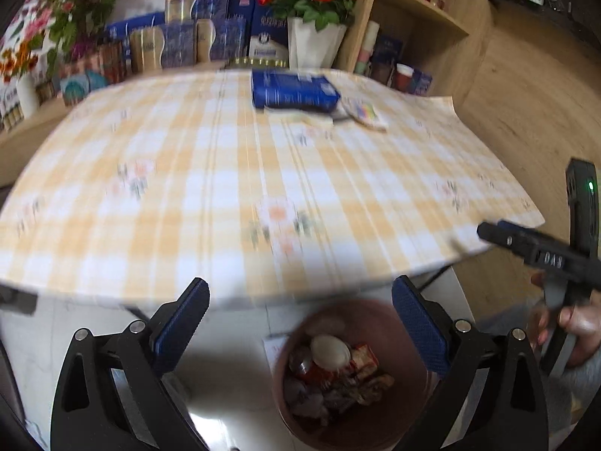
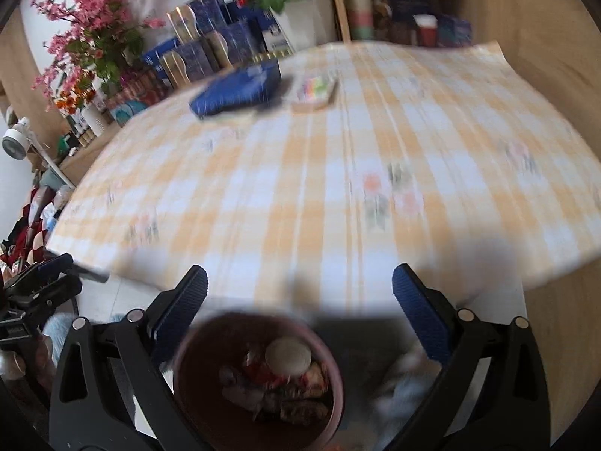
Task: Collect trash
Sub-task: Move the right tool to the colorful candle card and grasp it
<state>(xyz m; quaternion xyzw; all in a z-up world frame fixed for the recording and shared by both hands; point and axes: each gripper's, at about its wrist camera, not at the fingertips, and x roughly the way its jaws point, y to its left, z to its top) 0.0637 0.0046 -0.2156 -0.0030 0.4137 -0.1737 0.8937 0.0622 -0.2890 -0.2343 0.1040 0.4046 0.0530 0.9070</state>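
Brown bin (image 1: pixel 349 376) below table edge (image 1: pixel 263 293), both claws (image 1: pixel 300 323) (image 2: pixel 300 319) spread above

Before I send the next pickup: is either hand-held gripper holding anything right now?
No. Both the left hand-held gripper and the right hand-held gripper are open and empty above the trash bin.

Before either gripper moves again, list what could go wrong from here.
1. The round brown bin stands on the floor right under the edge of the yellow checked tablecloth; a low swing could tip it and spill the wrappers inside.
2. The blue box and small colourful pad at the far side may not be trash; grabbing them could be a mistake.
3. Both views are motion-blurred, so aim is uncertain.
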